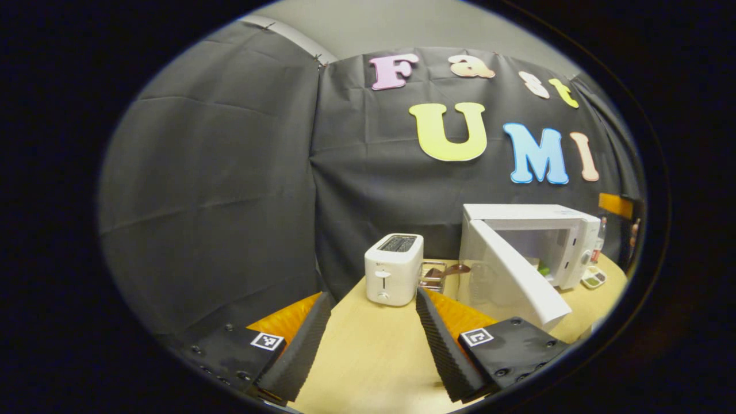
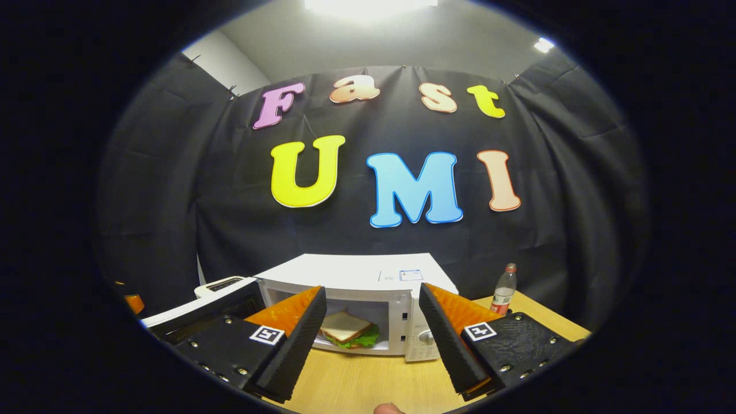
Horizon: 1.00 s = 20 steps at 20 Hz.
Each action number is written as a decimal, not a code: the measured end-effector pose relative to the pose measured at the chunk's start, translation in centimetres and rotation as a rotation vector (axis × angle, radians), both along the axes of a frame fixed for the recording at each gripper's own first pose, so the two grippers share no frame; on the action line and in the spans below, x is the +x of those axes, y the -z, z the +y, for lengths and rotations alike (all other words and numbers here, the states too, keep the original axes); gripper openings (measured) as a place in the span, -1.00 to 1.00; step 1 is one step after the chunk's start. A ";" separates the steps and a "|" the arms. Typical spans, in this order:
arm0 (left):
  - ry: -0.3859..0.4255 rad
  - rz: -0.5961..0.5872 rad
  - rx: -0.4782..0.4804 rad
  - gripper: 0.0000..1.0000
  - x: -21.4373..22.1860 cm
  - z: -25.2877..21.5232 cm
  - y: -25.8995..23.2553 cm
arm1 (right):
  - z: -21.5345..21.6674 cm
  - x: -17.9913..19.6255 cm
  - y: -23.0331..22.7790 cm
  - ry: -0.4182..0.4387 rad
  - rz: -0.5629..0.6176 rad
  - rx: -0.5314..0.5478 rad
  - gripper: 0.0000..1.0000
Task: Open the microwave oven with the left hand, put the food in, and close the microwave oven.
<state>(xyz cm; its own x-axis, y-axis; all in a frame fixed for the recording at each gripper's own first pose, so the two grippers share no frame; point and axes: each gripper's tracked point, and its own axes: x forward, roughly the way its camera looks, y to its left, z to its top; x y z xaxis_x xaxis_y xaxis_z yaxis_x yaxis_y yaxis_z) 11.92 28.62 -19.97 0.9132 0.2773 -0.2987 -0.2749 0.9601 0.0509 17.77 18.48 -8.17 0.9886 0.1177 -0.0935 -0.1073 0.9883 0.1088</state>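
Left gripper view: left gripper [image 1: 368, 339] at bottom centre, fingers apart, nothing between them, above the wooden table [image 1: 374, 356]. Right of centre – white microwave [image 1: 535, 244] with door [image 1: 512, 276] swung open toward the lower middle of the frame. Just left of it a white toaster [image 1: 394, 268], a small metal rack [image 1: 432, 275] between the two.

Right gripper view: right gripper [image 2: 371, 339] at bottom centre, fingers spread, empty. Between them, farther off, the open microwave cavity – sandwich [image 2: 347, 329] with lettuce resting inside. Plastic bottle [image 2: 504, 289] at right, standing beside the microwave.
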 end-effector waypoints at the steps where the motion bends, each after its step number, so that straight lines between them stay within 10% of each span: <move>1: 0.001 0.002 0.000 0.82 0.0 -0.2 0.2 | -0.5 -1.0 -0.7 -0.004 -0.007 0.004 0.95; 6: 0.027 0.023 -0.035 0.75 -0.8 -1.9 1.4 | -3.2 -4.2 -2.6 0.004 -0.036 0.009 0.96; 9: 0.081 0.038 -0.038 0.43 -0.4 -3.8 2.4 | -4.9 -5.5 -3.2 0.031 -0.042 0.006 0.95; 12: 0.104 0.050 -0.035 -0.48 -0.9 -5.2 2.6 | -6.3 -6.4 -3.7 0.048 -0.045 -0.010 0.96; 20: 0.172 0.091 -0.044 -0.86 -0.3 -9.0 3.9 | -8.8 -7.9 -4.3 0.086 -0.053 -0.047 0.95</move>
